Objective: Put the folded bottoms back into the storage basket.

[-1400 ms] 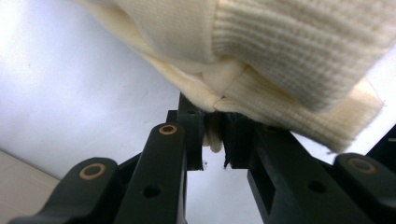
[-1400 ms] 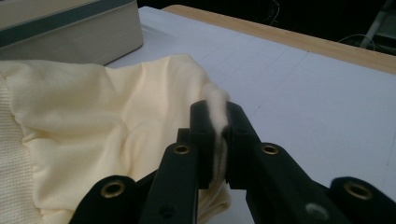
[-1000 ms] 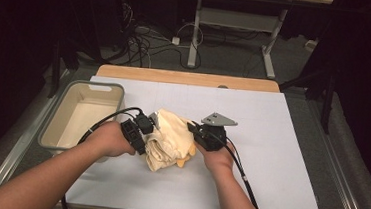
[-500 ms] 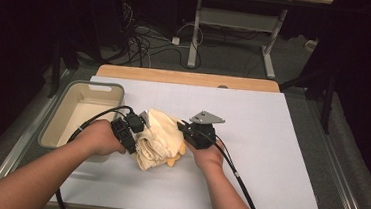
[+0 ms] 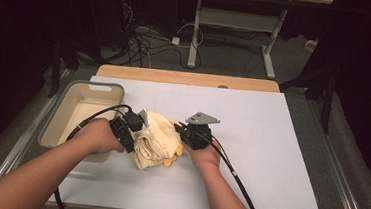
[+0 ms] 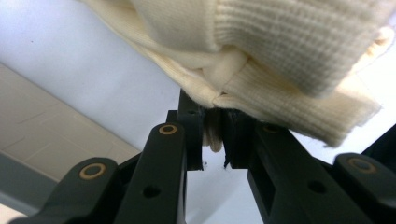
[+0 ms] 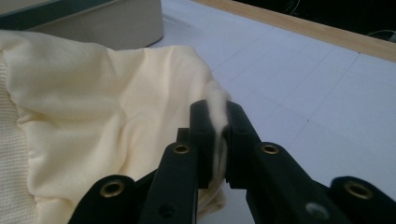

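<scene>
Between my two grippers, near the left-centre of the white table (image 5: 271, 141), sits the cream garment (image 5: 156, 138), bunched into a soft heap with a yellow bit peeking out at its near edge. My left gripper (image 6: 214, 135) is clamped on a pinch of its ribbed hem; in the left gripper view the knit band drapes over the jaw tips and a thin fold is squeezed between them. My right gripper (image 7: 218, 140) is closed on a smoother fold of the same cloth, a little tuft standing up between the jaws in the right gripper view.

What the next move turns on, as I judge it: the heap lies directly between my jaws, left grip on its left flank, right grip on its right flank, so its long axis, such as a crumpled bundle has one, runs roughly front to back across the line joining my hands. Both hands are touching it; neither is nearer.

Two textures show: coarse ribbed knit at the band, and fine, matte, slightly fleecy fabric over the body, creased in broad soft folds. It looks limp and will sag wherever I don't hold it.

Just beside my left hand (image 5: 98, 137) stands the beige bin (image 5: 68, 106), rectangular with rounded corners and a grey rim. A wooden strip edges the table's far side.
</scene>
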A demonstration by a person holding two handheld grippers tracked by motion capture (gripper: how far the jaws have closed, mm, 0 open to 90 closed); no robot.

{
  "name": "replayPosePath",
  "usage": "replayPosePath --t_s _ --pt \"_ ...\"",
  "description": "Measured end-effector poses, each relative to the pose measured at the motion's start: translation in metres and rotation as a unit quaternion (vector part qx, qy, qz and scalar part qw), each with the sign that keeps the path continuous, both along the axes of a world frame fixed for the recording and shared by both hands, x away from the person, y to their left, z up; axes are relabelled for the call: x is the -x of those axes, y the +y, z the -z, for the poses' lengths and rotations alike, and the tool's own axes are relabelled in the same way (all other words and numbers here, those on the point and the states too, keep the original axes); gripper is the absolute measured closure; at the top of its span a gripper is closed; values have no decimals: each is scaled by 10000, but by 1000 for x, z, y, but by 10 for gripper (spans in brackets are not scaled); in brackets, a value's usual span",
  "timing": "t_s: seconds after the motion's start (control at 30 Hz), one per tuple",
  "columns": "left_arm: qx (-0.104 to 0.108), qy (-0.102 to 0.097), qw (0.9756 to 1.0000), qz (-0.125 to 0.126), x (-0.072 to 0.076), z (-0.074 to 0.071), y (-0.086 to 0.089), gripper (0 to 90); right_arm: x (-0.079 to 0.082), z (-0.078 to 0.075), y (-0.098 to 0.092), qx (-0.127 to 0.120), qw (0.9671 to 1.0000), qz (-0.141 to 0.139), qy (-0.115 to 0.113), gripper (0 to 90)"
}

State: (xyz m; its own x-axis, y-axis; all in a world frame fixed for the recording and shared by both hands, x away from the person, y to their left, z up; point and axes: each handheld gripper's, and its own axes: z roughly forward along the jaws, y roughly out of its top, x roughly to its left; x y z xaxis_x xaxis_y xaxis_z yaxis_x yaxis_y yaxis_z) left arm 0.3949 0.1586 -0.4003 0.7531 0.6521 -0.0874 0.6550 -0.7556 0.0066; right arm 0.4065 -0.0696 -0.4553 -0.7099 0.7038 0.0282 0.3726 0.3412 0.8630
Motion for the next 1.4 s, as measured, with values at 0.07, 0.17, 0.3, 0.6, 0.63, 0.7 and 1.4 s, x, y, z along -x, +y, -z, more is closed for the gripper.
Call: replayPosePath --t_s 0.07,0.17,0.3,0.6,0.63,0.7,1.4 --pt "-20 -3 10000 34 0 1 0 781 0 0 0 -3 10000 -12 5 859" --pt "-48 3 10000 78 -1 1 -1 781 0 1 0 -8 10000 14 49 859" --pt "-43 3 10000 67 0 0 -1 781 1 1 0 -14 10000 11 35 859" --pt "-87 32 9999 103 1 -11 -2 781 3 -10 -4 -109 9999 22 25 859" --pt "-93 23 9999 110 1 -12 -2 781 3 -12 -4 -114 9999 14 1 859" --pt "-105 20 9999 119 0 -15 -3 781 3 -16 -5 -142 9999 23 -15 859" --pt "-266 84 9995 177 -9 -52 -3 781 3 -47 -5 -158 9994 24 -300 859"
